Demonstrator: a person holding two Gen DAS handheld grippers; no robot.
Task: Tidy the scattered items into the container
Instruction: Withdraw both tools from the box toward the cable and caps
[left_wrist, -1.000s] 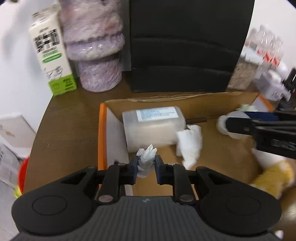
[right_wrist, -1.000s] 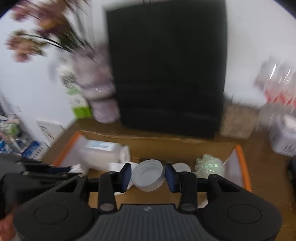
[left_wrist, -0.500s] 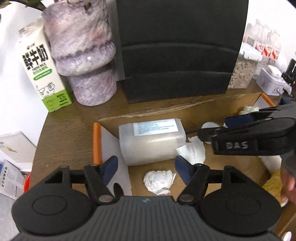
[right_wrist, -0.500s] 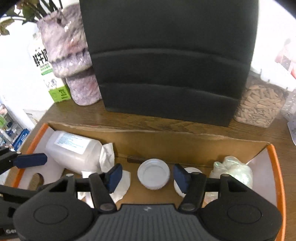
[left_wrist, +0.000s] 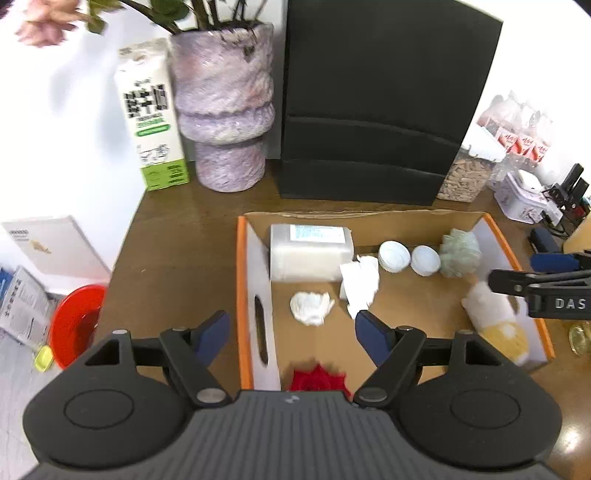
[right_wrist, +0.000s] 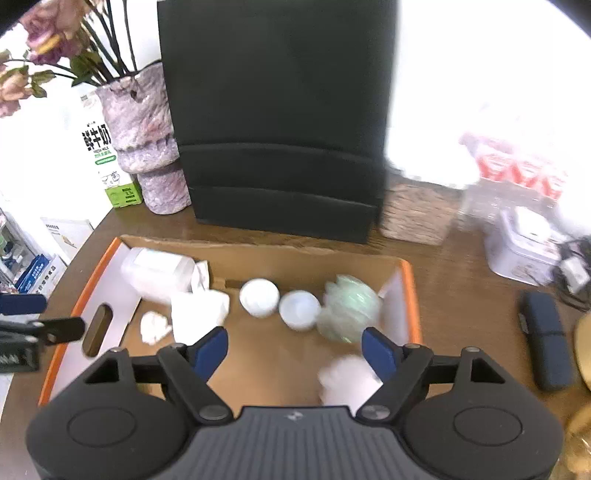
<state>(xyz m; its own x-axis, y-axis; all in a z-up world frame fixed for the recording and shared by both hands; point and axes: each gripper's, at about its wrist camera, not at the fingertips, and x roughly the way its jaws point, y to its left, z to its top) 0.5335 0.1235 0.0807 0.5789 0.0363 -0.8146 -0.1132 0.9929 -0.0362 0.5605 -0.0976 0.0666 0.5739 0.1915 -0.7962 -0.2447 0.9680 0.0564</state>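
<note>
An orange-edged cardboard box lies on the brown table. On its floor are a clear plastic bottle, a crumpled tissue ball, a folded tissue, two white caps, a pale green puff, a white-and-yellow plush and a red item. My left gripper hovers above the box's left end, jaws opening, nothing between them. My right gripper hovers over the box's middle, jaws opening and empty.
Behind the box stand a black case, a purple vase, a milk carton and a jar of seeds. A red bowl sits below the table's left edge. A dark blue case lies right of the box.
Both grippers opened and rose. The left one let the tissue ball drop onto the box floor; the right one released the white cap, which now lies beside the other cap.
</note>
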